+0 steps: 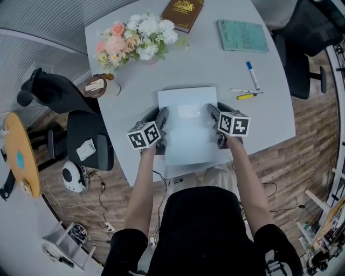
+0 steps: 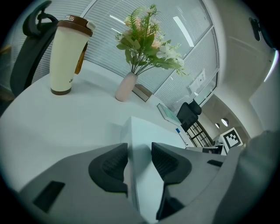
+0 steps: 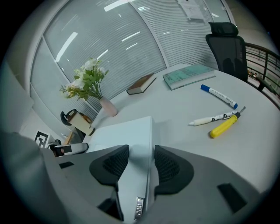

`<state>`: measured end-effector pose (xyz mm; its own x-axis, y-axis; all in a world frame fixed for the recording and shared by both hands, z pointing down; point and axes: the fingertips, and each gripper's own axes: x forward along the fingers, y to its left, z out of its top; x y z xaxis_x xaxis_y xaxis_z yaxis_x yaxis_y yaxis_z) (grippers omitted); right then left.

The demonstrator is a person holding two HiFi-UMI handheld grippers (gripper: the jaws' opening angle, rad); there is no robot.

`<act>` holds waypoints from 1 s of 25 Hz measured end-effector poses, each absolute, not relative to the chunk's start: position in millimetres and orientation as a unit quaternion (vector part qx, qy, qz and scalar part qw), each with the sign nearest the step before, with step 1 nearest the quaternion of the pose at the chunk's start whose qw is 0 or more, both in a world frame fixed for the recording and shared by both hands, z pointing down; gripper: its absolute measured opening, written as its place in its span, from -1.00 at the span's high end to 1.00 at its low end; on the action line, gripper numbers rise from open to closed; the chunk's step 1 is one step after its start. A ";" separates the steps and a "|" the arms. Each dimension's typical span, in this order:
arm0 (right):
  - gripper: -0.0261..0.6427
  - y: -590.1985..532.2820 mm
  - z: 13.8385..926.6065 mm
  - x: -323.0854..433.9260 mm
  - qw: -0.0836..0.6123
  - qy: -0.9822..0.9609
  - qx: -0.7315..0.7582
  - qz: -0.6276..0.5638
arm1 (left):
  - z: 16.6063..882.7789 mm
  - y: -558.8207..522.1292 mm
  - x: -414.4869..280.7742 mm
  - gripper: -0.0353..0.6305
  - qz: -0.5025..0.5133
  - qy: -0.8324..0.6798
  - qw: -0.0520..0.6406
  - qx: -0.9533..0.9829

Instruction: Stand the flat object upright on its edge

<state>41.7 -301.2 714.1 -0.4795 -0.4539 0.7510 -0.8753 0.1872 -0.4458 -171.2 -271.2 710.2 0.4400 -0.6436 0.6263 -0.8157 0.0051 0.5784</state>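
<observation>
A flat white box (image 1: 186, 126) lies on the grey round table (image 1: 215, 64), close to its front edge. My left gripper (image 1: 159, 116) straddles the box's left edge. In the left gripper view the box (image 2: 144, 135) runs up between the jaws of the left gripper (image 2: 139, 159), one pad outside its side wall and one over its top face, with a gap showing. My right gripper (image 1: 218, 110) straddles the right edge the same way. In the right gripper view the box (image 3: 127, 131) shows its top and thin side between the jaws of the right gripper (image 3: 141, 162). Neither clamps it.
Behind the box stand a vase of flowers (image 1: 137, 35) and a lidded cup (image 1: 99, 86). A brown book (image 1: 182, 13) and a teal book (image 1: 242, 35) lie at the far side. A blue marker (image 1: 252, 75) and a yellow pen (image 1: 247, 96) lie right of the box. Office chairs flank the table.
</observation>
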 end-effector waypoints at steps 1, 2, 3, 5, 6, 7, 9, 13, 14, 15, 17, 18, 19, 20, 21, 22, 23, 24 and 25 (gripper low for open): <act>0.31 -300.8 713.0 41.2 0.237 -0.734 0.454 0.446 | 709.5 -270.7 -171.3 0.34 0.093 -0.522 0.479 0.699; 0.31 -300.2 711.8 40.9 0.238 -0.735 0.454 0.444 | 708.8 -270.0 -171.1 0.35 0.096 -0.523 0.479 0.699; 0.31 -299.5 710.7 40.9 0.238 -0.736 0.455 0.442 | 708.1 -269.1 -170.8 0.35 0.098 -0.523 0.479 0.698; 0.32 -297.8 708.0 40.5 0.236 -0.738 0.454 0.440 | 706.6 -266.8 -171.1 0.35 0.099 -0.522 0.480 0.698; 0.32 -296.8 706.0 39.8 0.235 -0.740 0.453 0.439 | 705.4 -265.4 -171.5 0.35 0.099 -0.521 0.480 0.698; 0.32 -295.6 703.4 39.0 0.233 -0.742 0.453 0.436 | 703.6 -263.9 -171.9 0.35 0.099 -0.522 0.480 0.698; 0.33 -293.7 698.1 37.9 0.228 -0.745 0.453 0.433 | 699.1 -261.7 -172.2 0.36 0.097 -0.523 0.478 0.700; 0.33 -291.6 691.1 36.6 0.215 -0.751 0.450 0.431 | 690.4 -259.9 -173.1 0.36 0.090 -0.524 0.470 0.704; 0.34 -291.0 689.0 36.4 0.213 -0.753 0.450 0.431 | 688.2 -259.7 -173.1 0.36 0.088 -0.524 0.469 0.705; 0.34 -290.3 686.5 36.3 0.212 -0.754 0.450 0.429 | 685.9 -259.4 -172.9 0.36 0.087 -0.524 0.467 0.707; 0.34 -288.2 681.1 36.1 0.210 -0.757 0.452 0.423 | 681.2 -258.3 -172.9 0.36 0.087 -0.525 0.464 0.708; 0.34 -287.1 678.6 35.6 0.208 -0.758 0.453 0.421 | 678.8 -257.6 -173.3 0.36 0.086 -0.525 0.462 0.709; 0.34 -286.2 676.2 34.8 0.206 -0.759 0.453 0.419 | 676.4 -257.0 -173.9 0.36 0.085 -0.526 0.460 0.710; 0.34 -285.4 673.7 33.9 0.204 -0.760 0.453 0.418 | 673.7 -256.4 -174.4 0.36 0.083 -0.527 0.457 0.712; 0.35 -284.6 671.0 33.2 0.202 -0.762 0.453 0.416 | 670.6 -255.7 -174.8 0.36 0.082 -0.528 0.454 0.713; 0.35 -283.9 668.0 33.0 0.201 -0.763 0.453 0.414 | 667.3 -255.1 -175.0 0.36 0.080 -0.529 0.451 0.715; 0.35 -283.4 664.8 33.0 0.200 -0.765 0.453 0.412 | 663.9 -254.8 -175.0 0.36 0.079 -0.529 0.448 0.716; 0.35 -283.1 661.3 33.3 0.198 -0.767 0.452 0.409 | 660.3 -254.6 -174.8 0.37 0.077 -0.529 0.445 0.718; 0.35 -282.6 657.7 33.7 0.197 -0.770 0.451 0.406 | 656.5 -254.5 -174.4 0.37 0.076 -0.528 0.442 0.721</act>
